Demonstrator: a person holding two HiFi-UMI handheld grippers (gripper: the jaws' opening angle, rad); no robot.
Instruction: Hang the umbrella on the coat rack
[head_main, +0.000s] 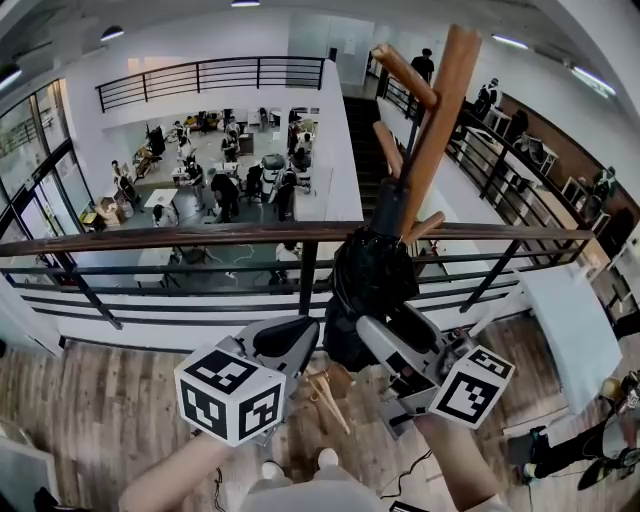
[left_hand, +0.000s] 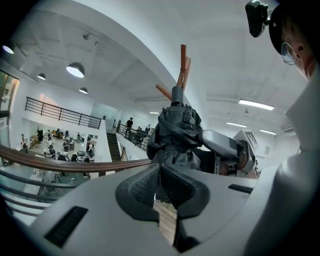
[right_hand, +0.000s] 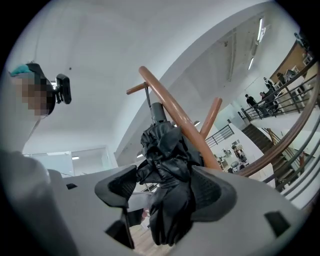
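Note:
A folded black umbrella (head_main: 370, 280) hangs by its top from a peg of the wooden coat rack (head_main: 440, 110), right against the pole. My right gripper (head_main: 375, 335) reaches in from the lower right. In the right gripper view its jaws (right_hand: 165, 187) stand wide open around the umbrella's (right_hand: 167, 170) loose lower folds, and the rack's pole (right_hand: 170, 105) rises behind. To the umbrella's left sits my left gripper (head_main: 295, 340), shut on nothing. In the left gripper view its pads (left_hand: 142, 187) meet in front of the umbrella (left_hand: 175, 130), the rack (left_hand: 183, 60) and the right gripper (left_hand: 225, 147).
A wooden handrail (head_main: 200, 238) on black bars runs across just behind the rack, with an open hall of desks and people far below. A white table (head_main: 570, 320) stands at the right. Cables lie on the wood floor (head_main: 90, 400) near my feet.

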